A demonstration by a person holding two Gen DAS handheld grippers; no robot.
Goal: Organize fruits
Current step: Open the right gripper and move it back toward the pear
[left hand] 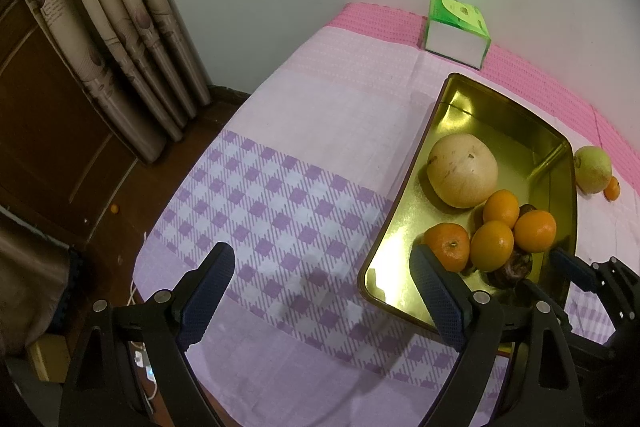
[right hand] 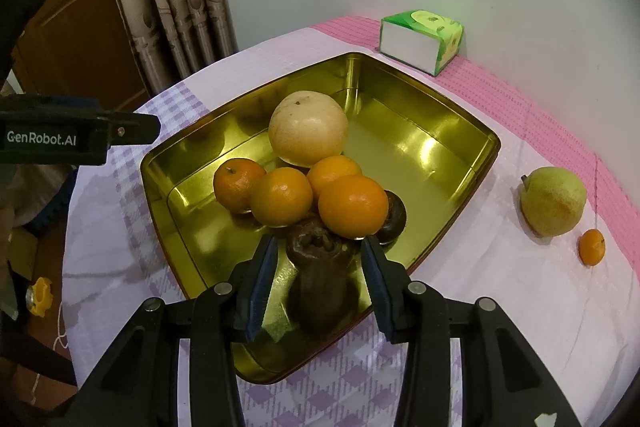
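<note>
Inside gold tin (right hand: 472, 151): oranges (right hand: 281, 195), pale melon (right hand: 307, 127).

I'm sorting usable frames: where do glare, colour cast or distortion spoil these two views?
Left wrist view: the tissue box glows overexposed green, and the table edge bows from fisheye. Right wrist view: bright glare patches on the gold tray walls; dark corners frame both.

The left gripper (left hand: 320, 291) hangs wide open beside the fruit-filled gold tray (left hand: 436, 131).
</note>
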